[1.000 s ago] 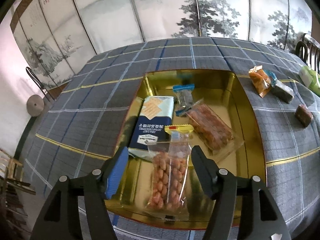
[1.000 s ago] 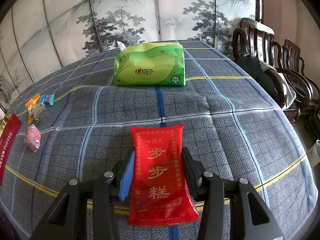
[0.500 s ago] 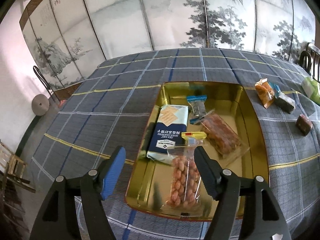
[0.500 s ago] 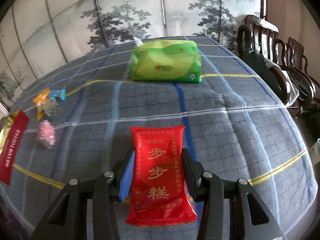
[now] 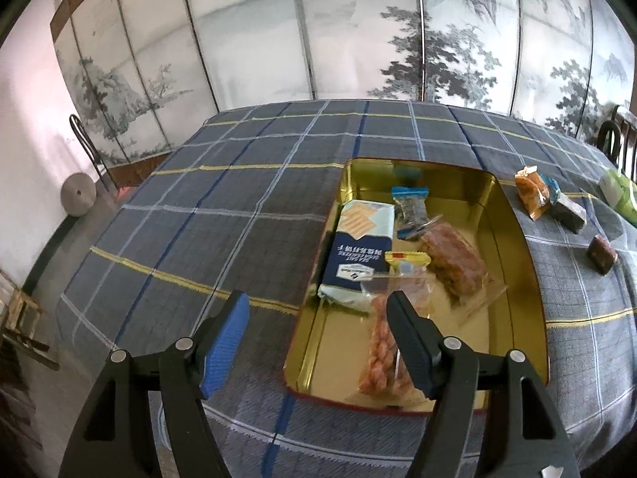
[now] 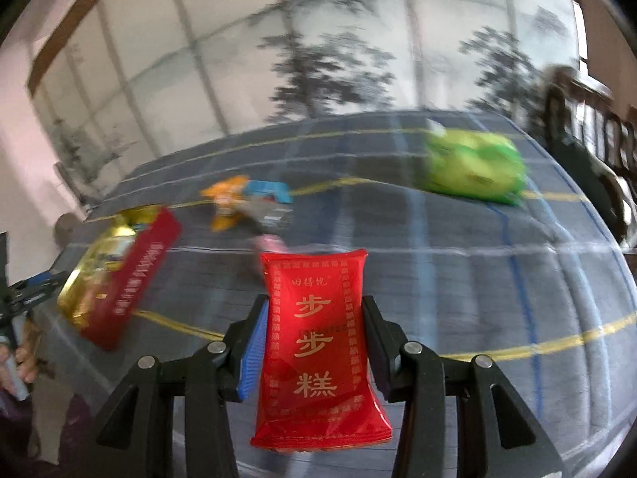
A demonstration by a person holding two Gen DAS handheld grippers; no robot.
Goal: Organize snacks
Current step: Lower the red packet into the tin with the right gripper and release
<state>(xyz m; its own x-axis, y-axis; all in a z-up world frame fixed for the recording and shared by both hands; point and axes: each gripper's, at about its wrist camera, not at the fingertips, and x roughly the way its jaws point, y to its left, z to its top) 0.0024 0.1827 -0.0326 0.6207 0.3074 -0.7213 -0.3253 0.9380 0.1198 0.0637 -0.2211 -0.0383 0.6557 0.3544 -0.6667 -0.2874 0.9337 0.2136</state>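
Step in hand, as judged: carrying one snack to the tin. The right gripper (image 6: pixel 314 342) pinches a red snack packet (image 6: pixel 316 342) across its width, both pads pressed against its sides, packet lifted clear of the plaid tablecloth (image 6: pixel 458 279). Right wrist view is motion-blurred.

The gold tin (image 5: pixel 513 247) lies open on the tablecloth and already holds:
- a blue-and-white cracker pack (image 5: pixel 360 247)
- a small blue-ended packet (image 5: pixel 412 209)
- a clear bag of reddish-brown pieces (image 5: pixel 454 265)
- a clear bag of peanuts with a yellow header (image 5: pixel 384 342)

The left gripper (image 5: pixel 318 334) hangs above the tin's near left corner, fingers spread wide, holding nothing.

Still outside the tin, to its right: an orange packet (image 5: pixel 531 195), a dark packet with a blue end (image 5: pixel 569 213), and a small brown sweet (image 5: pixel 603 255). A green tissue pack (image 6: pixel 473 169) sits farther off.

Next move, as judged: bring the red packet over the tin's open area, lower it, then part the fingers. Free floor appears along the tin's right side; the packet should go in flat so it does not ride up on the clear bags.

Writing:
- red packet: gold characters 步步糕, smaller line above reads roughly 田得忆
- cracker pack: white lettering, upside down from here, not legible
- red outer side of the tin: lettering too blurred to read
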